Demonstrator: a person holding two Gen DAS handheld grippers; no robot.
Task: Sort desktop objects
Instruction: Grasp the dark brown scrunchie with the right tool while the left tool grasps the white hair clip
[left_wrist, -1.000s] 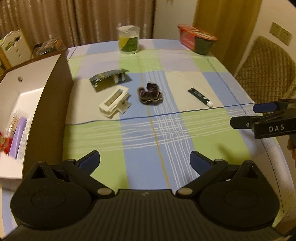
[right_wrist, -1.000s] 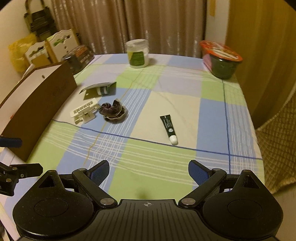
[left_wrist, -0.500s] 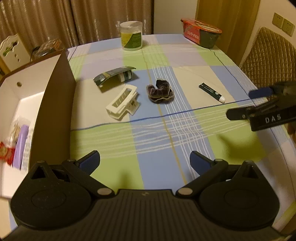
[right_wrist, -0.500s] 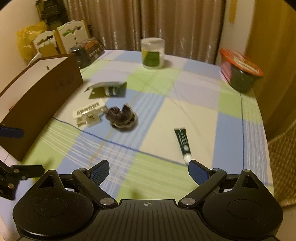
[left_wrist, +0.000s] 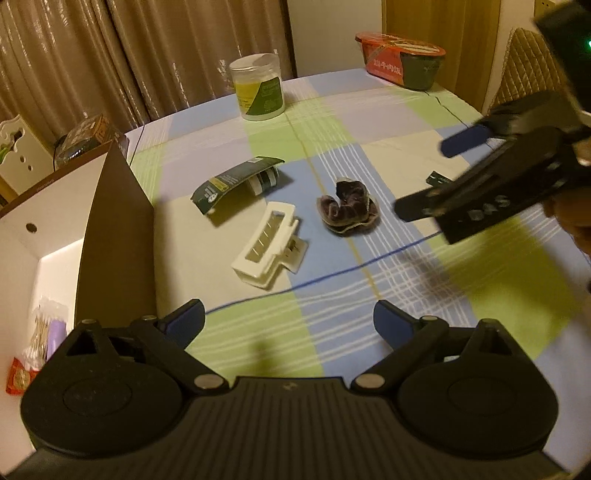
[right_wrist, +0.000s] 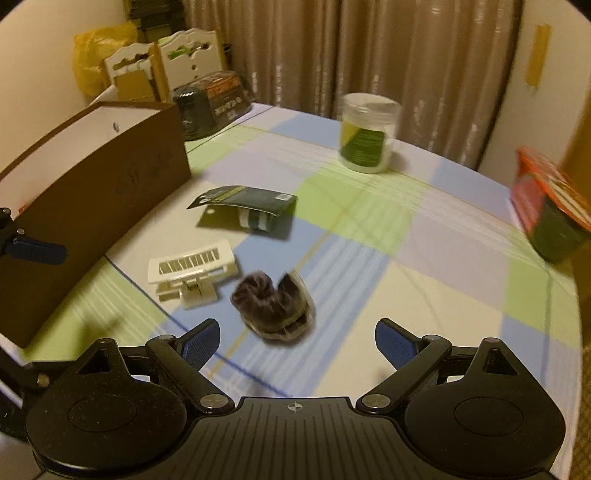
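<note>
Right gripper (right_wrist: 295, 338) wide open, empty, above dark scrunchie (right_wrist: 274, 308). Left gripper (left_wrist: 289, 319) wide, slightly narrowing, empty. Few items already inside box (left_wrist: 114, 236); hair clip (left_wrist: 266, 243), carded packet (left_wrist: 236, 178), tube on tablecloth unsorted.

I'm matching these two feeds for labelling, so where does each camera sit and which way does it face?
Left wrist: on the left gripper, angled down over the checked tablecloth toward the white hair clip; its own open fingers show, with the right gripper entering at right.
Right wrist: on the right gripper, angled down at the dark scrunchie; open fingers show, the left gripper's finger at left.
Shared: clip, scrunchie, green packet, jar, brown box.
</note>
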